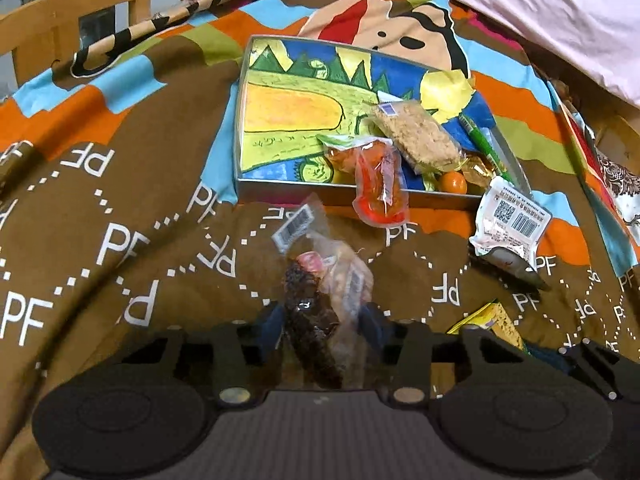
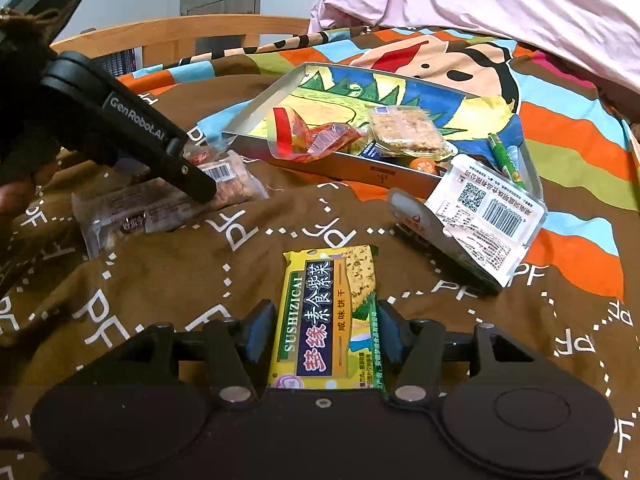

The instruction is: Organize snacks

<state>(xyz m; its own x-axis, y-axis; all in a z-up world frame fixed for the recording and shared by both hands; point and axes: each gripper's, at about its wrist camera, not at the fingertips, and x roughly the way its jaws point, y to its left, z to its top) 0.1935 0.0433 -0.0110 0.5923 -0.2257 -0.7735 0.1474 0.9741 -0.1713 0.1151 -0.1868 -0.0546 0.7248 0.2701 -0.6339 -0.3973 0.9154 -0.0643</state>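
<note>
My left gripper [image 1: 322,316] is shut on two packets lying side by side on the brown bedspread: a dark snack packet [image 1: 308,320] and a clear peanut packet [image 1: 348,280]. In the right wrist view that gripper [image 2: 200,188] comes in from the left onto the same packets [image 2: 132,212]. My right gripper [image 2: 326,320] is shut on a yellow-green cracker packet [image 2: 328,312], whose end also shows in the left wrist view [image 1: 492,320]. Beyond lies a shallow tin tray [image 1: 240,120] holding an oat bar [image 1: 420,136], a green stick [image 1: 480,140] and an orange-red packet [image 1: 380,188] hanging over its front rim.
A white barcode packet [image 2: 488,216] leans against the tray's near right corner. A pink quilt [image 2: 480,0] is heaped behind the tray. A wooden bed rail [image 2: 180,32] runs along the far left. Brown bedspread [image 2: 160,280] spreads between the two grippers.
</note>
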